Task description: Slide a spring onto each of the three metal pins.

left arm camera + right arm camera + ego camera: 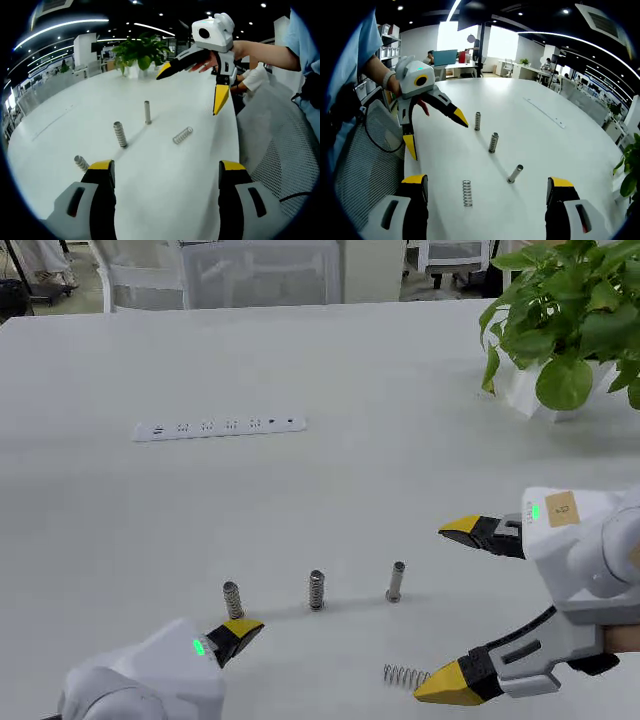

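The left gripper, jaws apart, hovers near a spring-covered pin; a second pin also wears a spring. The right gripper, jaws spread wide, has its lower tip just beside the loose spring, which lies on the tabletop near the bare pin.

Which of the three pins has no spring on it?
The right-end pin in the head view, bare smooth metal; the middle pin and left pin are both coil-wrapped.

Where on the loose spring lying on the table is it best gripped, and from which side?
Probably grip the loose spring across its coils near one end, coming from above with a jaw on each side: it lies flat on the table, and the free end could then go over the bare pin.
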Demonstrator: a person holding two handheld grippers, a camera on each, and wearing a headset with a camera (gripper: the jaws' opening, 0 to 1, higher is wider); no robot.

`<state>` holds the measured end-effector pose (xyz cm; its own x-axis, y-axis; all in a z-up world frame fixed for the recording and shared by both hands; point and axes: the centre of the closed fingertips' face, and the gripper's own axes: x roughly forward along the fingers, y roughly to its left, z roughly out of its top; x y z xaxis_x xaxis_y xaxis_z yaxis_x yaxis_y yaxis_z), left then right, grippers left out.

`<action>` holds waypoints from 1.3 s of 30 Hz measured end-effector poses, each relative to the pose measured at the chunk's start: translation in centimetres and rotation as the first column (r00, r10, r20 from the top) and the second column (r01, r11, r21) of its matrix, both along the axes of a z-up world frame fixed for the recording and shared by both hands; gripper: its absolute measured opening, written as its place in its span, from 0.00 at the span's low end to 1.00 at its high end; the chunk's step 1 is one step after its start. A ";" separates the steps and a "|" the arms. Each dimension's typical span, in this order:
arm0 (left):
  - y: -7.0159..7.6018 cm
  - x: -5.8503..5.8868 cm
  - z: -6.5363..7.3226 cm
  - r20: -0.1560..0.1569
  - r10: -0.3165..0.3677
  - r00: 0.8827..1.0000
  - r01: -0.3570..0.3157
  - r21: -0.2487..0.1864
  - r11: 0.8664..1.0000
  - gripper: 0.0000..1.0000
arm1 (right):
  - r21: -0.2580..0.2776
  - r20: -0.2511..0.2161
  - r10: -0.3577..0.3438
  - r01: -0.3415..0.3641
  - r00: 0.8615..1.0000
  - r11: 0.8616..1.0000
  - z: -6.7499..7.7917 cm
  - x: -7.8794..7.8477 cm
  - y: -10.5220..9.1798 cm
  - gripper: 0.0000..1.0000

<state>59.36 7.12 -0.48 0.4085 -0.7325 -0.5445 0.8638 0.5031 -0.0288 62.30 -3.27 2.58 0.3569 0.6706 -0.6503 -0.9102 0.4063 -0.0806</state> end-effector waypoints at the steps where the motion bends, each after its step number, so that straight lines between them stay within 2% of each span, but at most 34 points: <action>1: -0.3 0.2 -0.1 0.003 -0.018 1.000 0.018 0.010 1.000 0.82 | 0.005 -0.009 -0.022 0.022 1.000 1.000 -0.2 -0.3 -0.6 0.99; 6: -2.4 0.8 0.2 0.030 -0.095 0.995 0.094 0.009 0.995 0.72 | 0.024 -0.030 -0.086 0.086 0.996 0.996 -0.8 -1.8 -2.6 0.99; 9: -3.4 1.0 -0.2 0.037 -0.137 0.990 0.136 0.030 0.990 0.68 | 0.033 -0.045 -0.119 0.120 0.992 0.992 -1.2 -2.4 -3.4 0.99; 12: -4.8 1.2 -0.9 0.048 -0.210 0.976 0.206 0.070 0.976 0.61 | 0.032 -0.051 -0.154 0.156 0.987 0.987 -1.5 -3.1 -4.5 0.99; 14: -5.3 1.2 -1.8 0.046 -0.255 0.966 0.249 0.115 0.962 0.53 | 0.044 -0.059 -0.175 0.177 0.983 0.983 -1.6 -3.5 -4.9 0.99; 15: -5.7 1.2 -2.0 0.044 -0.270 0.962 0.264 0.120 0.957 0.51 | 0.044 -0.061 -0.179 0.182 0.982 0.982 -1.7 -3.7 -5.0 0.99; 18: -6.5 1.3 -2.8 0.032 -0.313 0.949 0.304 0.164 0.939 0.49 | 0.050 -0.069 -0.195 0.198 0.978 0.979 -1.8 -4.4 -5.2 0.99; 19: -6.5 1.2 -3.4 0.001 -0.315 0.949 0.309 0.190 0.932 0.47 | 0.053 -0.076 -0.200 0.204 0.977 0.978 -1.9 -4.6 -5.2 0.99; 20: -6.8 1.1 -3.5 -0.016 -0.322 0.947 0.319 0.192 0.928 0.46 | 0.053 -0.079 -0.202 0.206 0.976 0.977 -2.0 -4.7 -5.2 0.99; 22: -7.2 1.3 -3.7 -0.006 -0.341 0.940 0.335 0.210 0.919 0.45 | 0.052 -0.081 -0.209 0.213 0.975 0.976 -2.2 -4.9 -5.2 0.99; 23: -7.3 1.3 -3.8 -0.005 -0.352 0.936 0.344 0.220 0.913 0.40 | 0.054 -0.082 -0.211 0.215 0.974 0.975 -2.3 -4.9 -5.2 0.99; 26: -7.8 1.6 -4.1 -0.032 -0.351 0.936 0.349 0.219 0.911 0.31 | 0.066 -0.087 -0.220 0.226 0.972 0.972 -2.2 -5.1 -5.1 0.99; 29: -8.1 1.7 -4.5 -0.051 -0.361 0.931 0.362 0.244 0.900 0.31 | 0.067 -0.086 -0.226 0.232 0.970 0.970 -2.2 -5.2 -5.0 0.99; 30: -8.3 1.7 -4.4 -0.064 -0.357 0.932 0.362 0.231 0.903 0.30 | 0.069 -0.087 -0.229 0.235 0.969 0.969 -2.2 -5.2 -5.0 0.99; 32: -8.4 2.0 -4.5 -0.059 -0.344 0.937 0.348 0.239 0.906 0.26 | 0.076 -0.091 -0.240 0.247 0.966 0.966 -2.2 -5.3 -4.9 0.99; 34: -8.6 1.8 -4.5 -0.085 -0.335 0.938 0.346 0.231 0.909 0.22 | 0.074 -0.086 -0.247 0.253 0.965 0.965 -2.2 -5.3 -4.9 0.99; 36: -8.7 1.7 -4.5 -0.097 -0.336 0.937 0.349 0.228 0.909 0.19 | 0.084 -0.085 -0.256 0.263 0.963 0.961 -2.0 -5.3 -4.7 0.99; 39: -8.6 1.4 -4.4 -0.116 -0.348 0.930 0.367 0.259 0.894 0.18 | 0.091 -0.086 -0.258 0.265 0.962 0.960 -2.0 -5.4 -4.5 0.99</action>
